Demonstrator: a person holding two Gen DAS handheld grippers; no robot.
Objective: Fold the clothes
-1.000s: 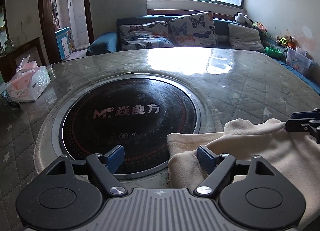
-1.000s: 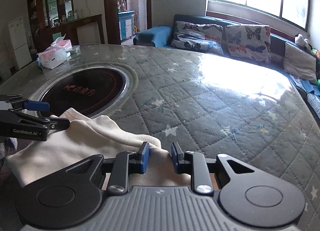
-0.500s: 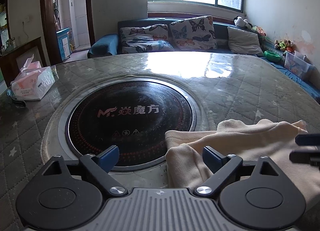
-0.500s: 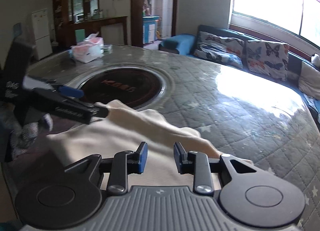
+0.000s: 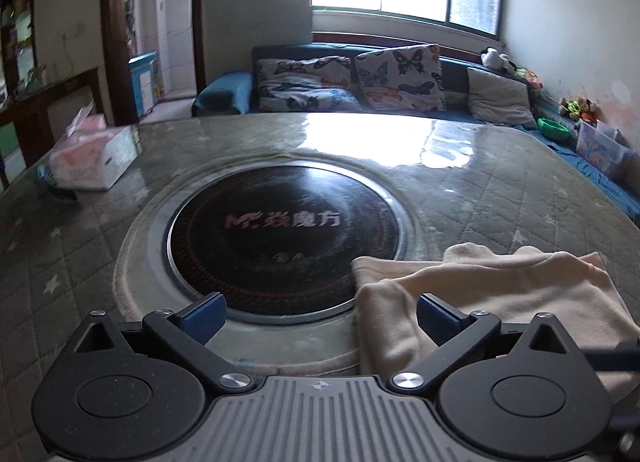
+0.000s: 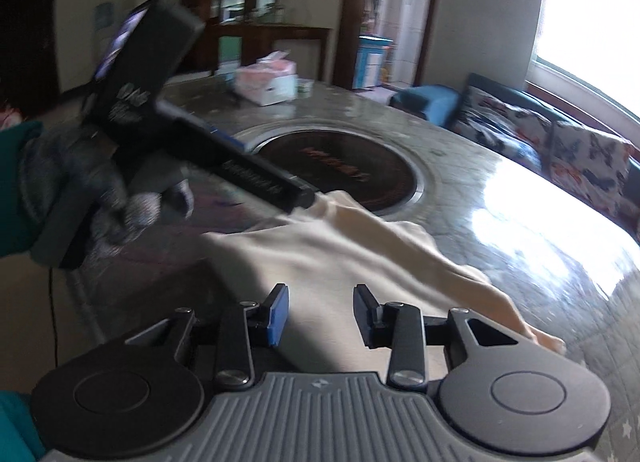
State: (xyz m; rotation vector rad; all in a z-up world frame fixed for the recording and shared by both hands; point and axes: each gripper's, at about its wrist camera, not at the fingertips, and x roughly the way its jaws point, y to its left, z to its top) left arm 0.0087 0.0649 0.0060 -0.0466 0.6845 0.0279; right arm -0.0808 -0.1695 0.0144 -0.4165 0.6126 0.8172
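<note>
A cream garment (image 5: 492, 286) lies partly folded on the table, at the right of the left wrist view. My left gripper (image 5: 320, 318) hangs low over its left edge. Its jaws are opening wide, and only the right fingertip (image 5: 438, 318) is over the cloth, with nothing pinched. In the right wrist view the garment (image 6: 340, 246) stretches away from my right gripper (image 6: 322, 316). Those jaws are opening, with cloth showing in the gap and the pads off it. A gloved hand (image 6: 120, 201) holds the left gripper (image 6: 276, 173) at the garment's far corner.
A round black hob (image 5: 280, 229) is set into the quilted, glass-topped table (image 5: 500, 181). A tissue box (image 5: 92, 157) stands at the far left. A sofa with butterfly cushions (image 5: 352, 81) runs behind the table. The table's near edge (image 6: 80, 294) is by the gloved hand.
My left gripper's jaws spread wider and it drew back slightly. My right gripper swung and rolled to face the left gripper, and its jaws parted from a narrow gap over the cloth.
</note>
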